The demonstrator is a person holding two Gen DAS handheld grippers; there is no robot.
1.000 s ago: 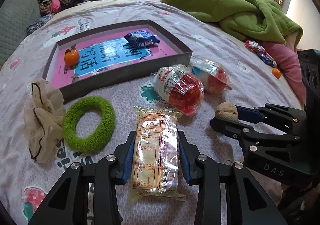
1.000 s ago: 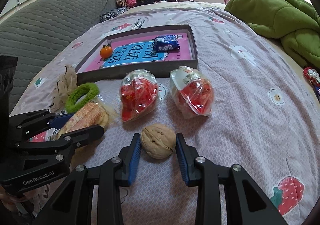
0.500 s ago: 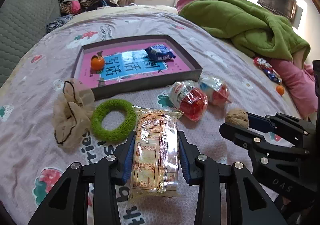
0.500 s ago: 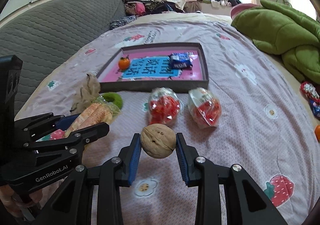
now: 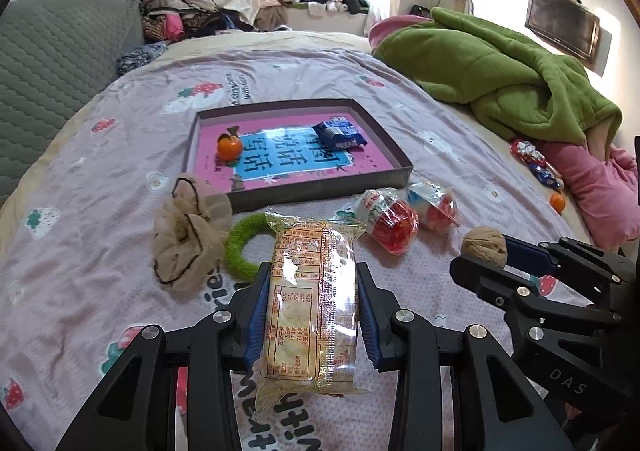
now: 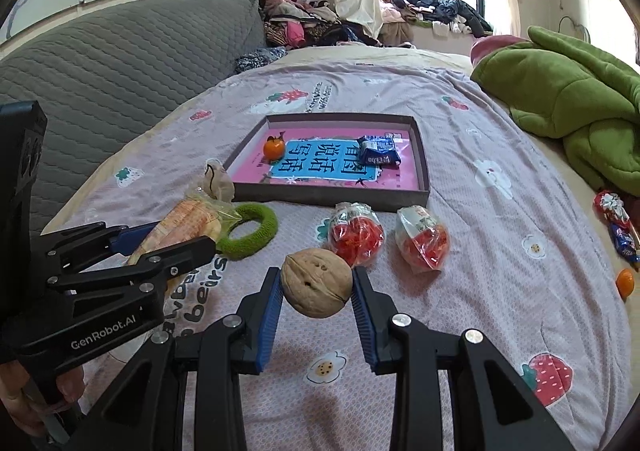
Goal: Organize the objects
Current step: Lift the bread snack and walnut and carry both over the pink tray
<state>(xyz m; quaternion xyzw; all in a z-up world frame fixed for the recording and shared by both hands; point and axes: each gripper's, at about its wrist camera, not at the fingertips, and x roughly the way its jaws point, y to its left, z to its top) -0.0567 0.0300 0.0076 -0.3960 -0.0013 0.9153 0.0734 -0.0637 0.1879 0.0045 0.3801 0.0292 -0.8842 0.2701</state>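
My left gripper [image 5: 312, 307] is shut on a clear cracker packet [image 5: 312, 303] and holds it above the bedspread. My right gripper [image 6: 317, 303] is shut on a walnut [image 6: 317, 283], also lifted; the walnut shows in the left wrist view [image 5: 484, 247]. The grey tray [image 5: 320, 191] with a pink and blue book inside lies ahead, holding a small orange [image 5: 229, 147] and a blue snack packet [image 5: 339, 134]. In the right wrist view the tray [image 6: 332, 199] holds the same orange [image 6: 274, 148] and packet [image 6: 378, 153].
Two red snack bags [image 6: 356, 239] [image 6: 424, 245], a green hair ring [image 6: 250, 233] and a beige scrunchie [image 5: 186, 239] lie before the tray. A green blanket [image 5: 500, 75] fills the right. Candy [image 6: 614, 219] and another orange [image 6: 625, 283] lie at the right edge.
Both grippers have risen and pulled back from the bed, lifting the cracker packet and the walnut; the tray and bags now look farther off.
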